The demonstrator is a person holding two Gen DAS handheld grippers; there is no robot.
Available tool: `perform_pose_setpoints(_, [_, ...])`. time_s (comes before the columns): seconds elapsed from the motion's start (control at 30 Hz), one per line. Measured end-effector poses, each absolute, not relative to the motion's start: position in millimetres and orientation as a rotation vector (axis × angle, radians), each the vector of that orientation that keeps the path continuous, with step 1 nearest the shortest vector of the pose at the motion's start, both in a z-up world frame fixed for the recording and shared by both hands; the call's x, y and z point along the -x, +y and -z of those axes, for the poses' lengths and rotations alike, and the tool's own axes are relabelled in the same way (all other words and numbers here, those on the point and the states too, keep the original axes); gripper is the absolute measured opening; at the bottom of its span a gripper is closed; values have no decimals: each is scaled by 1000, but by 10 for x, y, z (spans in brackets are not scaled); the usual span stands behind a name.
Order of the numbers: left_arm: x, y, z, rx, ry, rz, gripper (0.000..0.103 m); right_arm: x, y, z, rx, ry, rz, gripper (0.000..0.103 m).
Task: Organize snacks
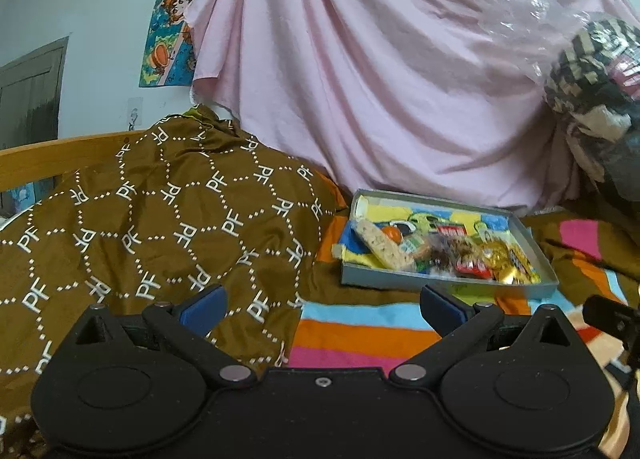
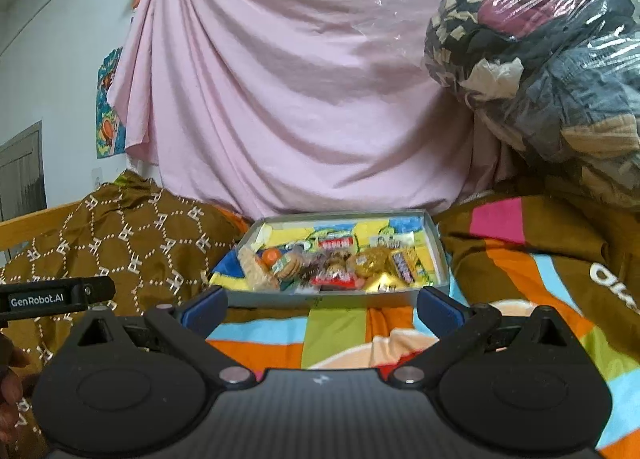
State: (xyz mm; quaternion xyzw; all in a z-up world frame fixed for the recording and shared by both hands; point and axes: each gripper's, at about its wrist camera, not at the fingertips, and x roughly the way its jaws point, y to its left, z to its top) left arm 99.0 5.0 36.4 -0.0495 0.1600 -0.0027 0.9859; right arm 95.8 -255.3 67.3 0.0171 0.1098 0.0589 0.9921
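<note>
Grey cardboard tray (image 2: 438, 255) holds the jumbled snacks (image 2: 320, 265) on the striped bed cover (image 2: 264, 333), just beyond both tools. Left tool (image 1: 322, 305) and right tool (image 2: 322, 303) hang spread wide, empty. Best to single out one edge wrapper, approaching low and slowly.

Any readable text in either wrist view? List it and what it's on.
"GenRobot.AI": white print on the left tool's black body, seen in the right wrist view.
"PF": repeated white monogram on the brown quilt.
White lettering on the striped blanket: cut off at the frame edge, unreadable.
Snack wrappers in the tray: print too blurred to read.
Wall poster: no legible words.
</note>
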Motion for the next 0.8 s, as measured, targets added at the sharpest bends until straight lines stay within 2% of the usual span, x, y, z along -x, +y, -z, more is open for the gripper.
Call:
perform_pose_setpoints(0.33, [-776, 235, -110, 91, 371, 17, 102, -790, -2357, -442, 0, 293, -129, 103])
perform_pose_setpoints(0.8, [-873, 242, 54, 65, 439, 42, 102, -850, -2297, -320, -16, 339, -87, 103])
